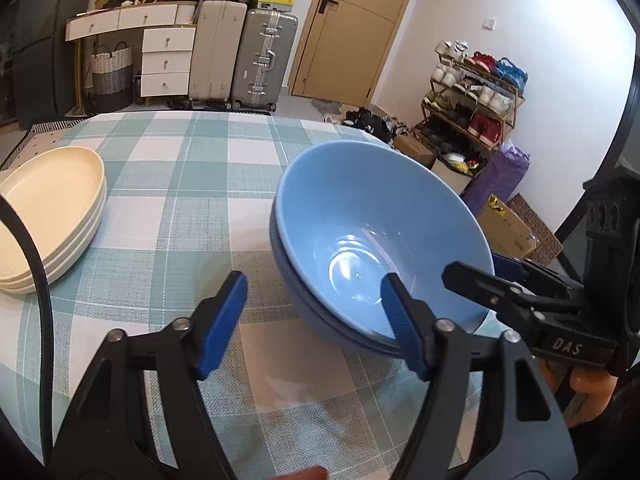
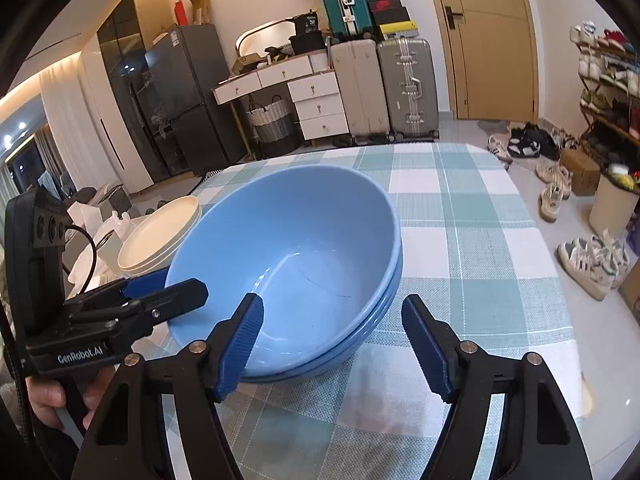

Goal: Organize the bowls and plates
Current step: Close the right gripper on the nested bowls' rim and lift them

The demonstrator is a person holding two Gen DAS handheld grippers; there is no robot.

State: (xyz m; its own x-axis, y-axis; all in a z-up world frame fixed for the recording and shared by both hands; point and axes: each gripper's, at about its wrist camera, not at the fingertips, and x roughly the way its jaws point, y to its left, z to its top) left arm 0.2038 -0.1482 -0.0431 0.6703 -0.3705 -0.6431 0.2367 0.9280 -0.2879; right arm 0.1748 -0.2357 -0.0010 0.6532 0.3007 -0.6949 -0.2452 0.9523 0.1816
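Left gripper (image 1: 316, 308) jaws straddle the stacked blue bowls' (image 1: 376, 216) rim.

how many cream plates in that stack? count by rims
3, stacked as one pile of cream plates on the checked tablecloth, left of the nested blue bowls. Three rims show on the near edge in the left wrist view; the right wrist view hides most of the pile behind the bowls.

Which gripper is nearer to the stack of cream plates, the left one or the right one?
Left. The left gripper is at the side of the blue bowls that faces the cream plates; the right gripper is at the bowls' opposite side, farther away.
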